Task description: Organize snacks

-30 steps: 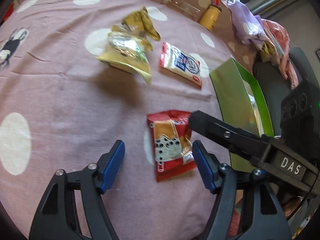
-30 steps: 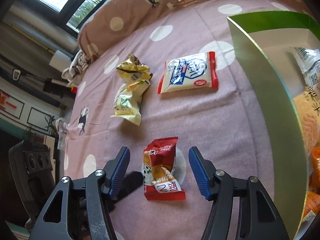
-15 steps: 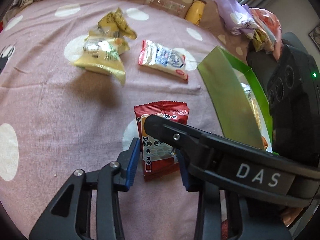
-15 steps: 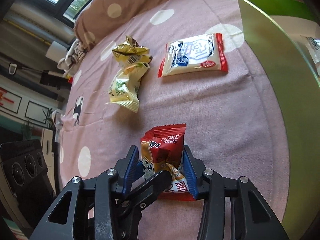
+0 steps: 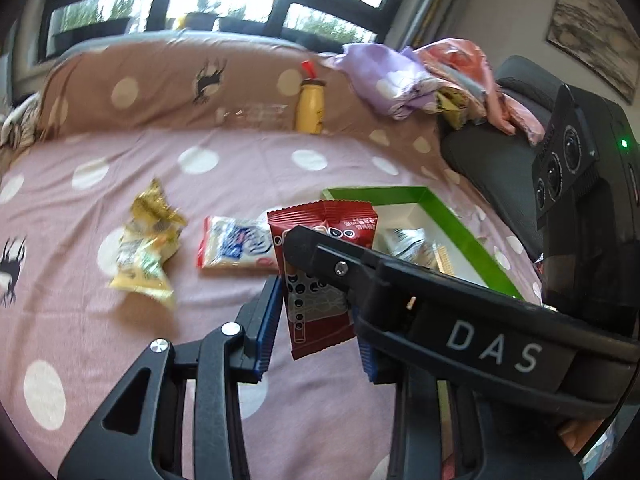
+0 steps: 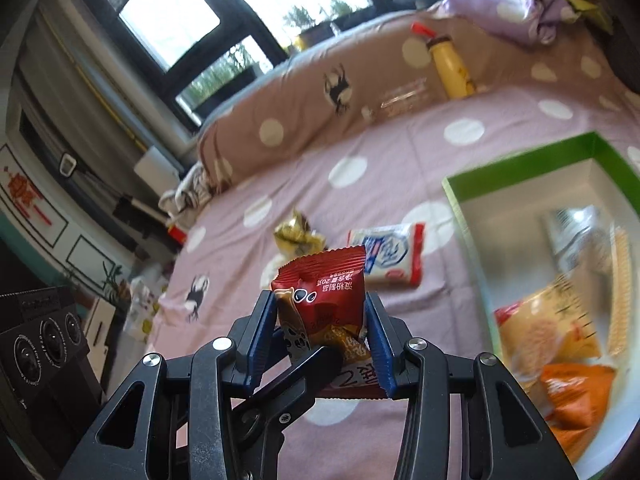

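Right now both of my claws are on the same red snack packet [image 5: 320, 276], which hangs clear of the bed's pink dotted sheet [image 5: 240, 160]. My left claw [image 5: 316, 320] has its blue pads [image 5: 269, 320] closed against the packet's lower half; the left pad shows plainly against the wrapper's edge, while the right pad is mostly hidden behind the other tool. My right claw [image 6: 320, 344] is clamped on the packet as well, one blue pad on each side of the crinkled wrapper, and in the right wrist view a black finger of the left claw crosses underneath the packet. In the left wrist view the right claw's dark finger, marked DAS, lies across the front of the packet.

Behind the packet, a white and red snack packet [image 5: 236, 246] lies flat on the sheet, and to its left sit two crumpled yellow wrappers [image 5: 148, 248], close together. A green box [image 6: 520, 168] with a white inside stands on the bed to the right of the held packet. It already holds a pale orange packet [image 6: 548, 328], a deeper orange one [image 6: 576, 396] nearer me, and a silvery wrapper [image 6: 576, 232] further back. A yellow bottle [image 5: 310, 106] with a red cap stands upright by the brown dotted pillow [image 5: 160, 84], with a heap of lilac cloth [image 5: 384, 76] to its right.
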`<move>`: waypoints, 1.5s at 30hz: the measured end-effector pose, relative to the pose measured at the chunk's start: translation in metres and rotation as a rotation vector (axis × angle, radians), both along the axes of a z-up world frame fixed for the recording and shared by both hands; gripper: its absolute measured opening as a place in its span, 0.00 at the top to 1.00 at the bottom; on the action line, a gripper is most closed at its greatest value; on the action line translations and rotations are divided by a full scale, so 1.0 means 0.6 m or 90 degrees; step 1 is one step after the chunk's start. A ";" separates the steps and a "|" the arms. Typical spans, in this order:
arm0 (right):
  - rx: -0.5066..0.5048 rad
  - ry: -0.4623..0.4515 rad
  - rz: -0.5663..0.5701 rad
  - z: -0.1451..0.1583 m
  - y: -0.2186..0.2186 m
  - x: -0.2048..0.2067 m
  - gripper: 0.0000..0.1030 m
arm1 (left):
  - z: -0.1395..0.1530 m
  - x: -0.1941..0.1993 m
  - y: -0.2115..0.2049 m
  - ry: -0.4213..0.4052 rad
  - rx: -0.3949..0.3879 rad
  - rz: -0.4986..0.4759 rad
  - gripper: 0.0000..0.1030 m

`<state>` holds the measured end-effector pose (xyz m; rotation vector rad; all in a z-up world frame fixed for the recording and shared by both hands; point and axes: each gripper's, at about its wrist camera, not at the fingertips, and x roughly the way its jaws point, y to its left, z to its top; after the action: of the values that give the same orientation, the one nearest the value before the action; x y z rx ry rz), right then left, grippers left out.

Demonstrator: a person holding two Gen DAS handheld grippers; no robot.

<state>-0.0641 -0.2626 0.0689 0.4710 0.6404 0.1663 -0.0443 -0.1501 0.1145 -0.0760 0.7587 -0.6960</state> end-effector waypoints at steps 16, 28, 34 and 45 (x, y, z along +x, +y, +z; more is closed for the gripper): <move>0.046 -0.047 -0.150 0.009 -0.158 -0.038 0.54 | 0.017 0.018 -0.179 -0.054 0.036 -0.156 0.68; 0.088 0.052 -0.218 -0.042 -0.214 -0.025 0.54 | -0.031 0.041 -0.240 0.036 0.065 -0.192 0.66; 0.106 0.100 -0.233 -0.065 -0.228 -0.021 0.54 | -0.052 0.044 -0.254 0.078 0.078 -0.195 0.65; 0.128 0.144 -0.244 -0.086 -0.239 -0.017 0.54 | -0.069 0.044 -0.260 0.109 0.084 -0.189 0.65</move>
<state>-0.0740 -0.4057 0.0171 0.8055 0.7454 -0.1912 -0.0176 -0.3063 0.0734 0.1006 0.9905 -0.9269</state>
